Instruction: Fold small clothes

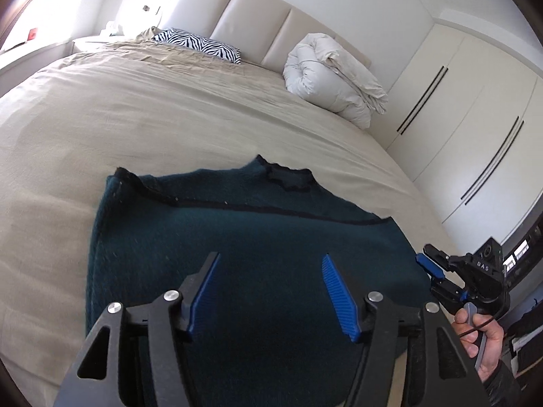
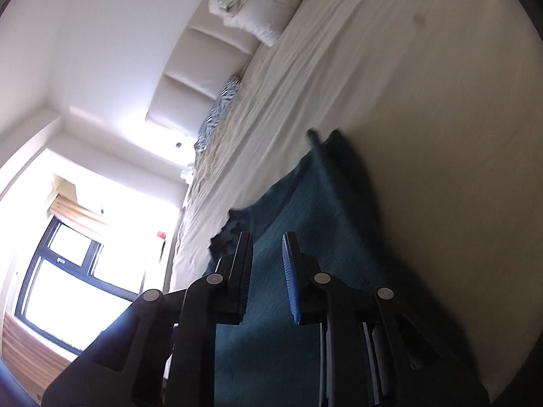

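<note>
The fuzzy teal sweater [image 1: 237,254] lay flat on the beige bed [image 1: 152,118] (near hem cut off); left tongs [image 1: 269,257] gaped wide above it, right tongs [image 2: 268,237] narrowly apart, both empty.

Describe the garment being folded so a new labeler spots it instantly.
Start at the large bed with the beige cover and padded headboard. On its near edge, far from the zebra-print pillow and the rolled white duvet, lies a dark teal knit sweater, spread flat. It is the only dark item on the bed, with black trim at the neckline.
</note>
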`<state>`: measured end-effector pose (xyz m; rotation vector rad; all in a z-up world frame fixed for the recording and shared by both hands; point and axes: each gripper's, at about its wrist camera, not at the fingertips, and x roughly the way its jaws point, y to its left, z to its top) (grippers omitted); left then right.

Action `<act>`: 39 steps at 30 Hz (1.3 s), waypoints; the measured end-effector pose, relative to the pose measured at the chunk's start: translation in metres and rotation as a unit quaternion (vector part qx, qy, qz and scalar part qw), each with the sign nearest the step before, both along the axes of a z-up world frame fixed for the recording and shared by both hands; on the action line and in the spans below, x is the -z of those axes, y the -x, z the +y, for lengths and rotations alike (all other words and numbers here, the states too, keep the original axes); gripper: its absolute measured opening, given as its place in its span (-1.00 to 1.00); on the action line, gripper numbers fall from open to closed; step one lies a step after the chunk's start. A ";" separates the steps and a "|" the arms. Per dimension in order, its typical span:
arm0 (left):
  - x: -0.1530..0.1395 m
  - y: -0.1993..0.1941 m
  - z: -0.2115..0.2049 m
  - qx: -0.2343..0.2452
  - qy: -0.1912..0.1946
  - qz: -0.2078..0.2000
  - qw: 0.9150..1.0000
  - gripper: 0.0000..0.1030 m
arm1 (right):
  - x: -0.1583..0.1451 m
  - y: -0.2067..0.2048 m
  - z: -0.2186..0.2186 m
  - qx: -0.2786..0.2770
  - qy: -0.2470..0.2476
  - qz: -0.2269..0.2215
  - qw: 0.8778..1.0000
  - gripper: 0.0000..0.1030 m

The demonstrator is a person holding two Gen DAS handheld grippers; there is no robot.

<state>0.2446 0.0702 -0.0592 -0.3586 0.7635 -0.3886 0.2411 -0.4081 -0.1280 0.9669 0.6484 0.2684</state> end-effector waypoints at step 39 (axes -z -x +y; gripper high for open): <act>0.049 0.044 0.004 -0.010 -0.052 0.063 0.997 0.00 | 0.048 0.019 0.136 -0.077 0.003 0.107 0.991 -0.64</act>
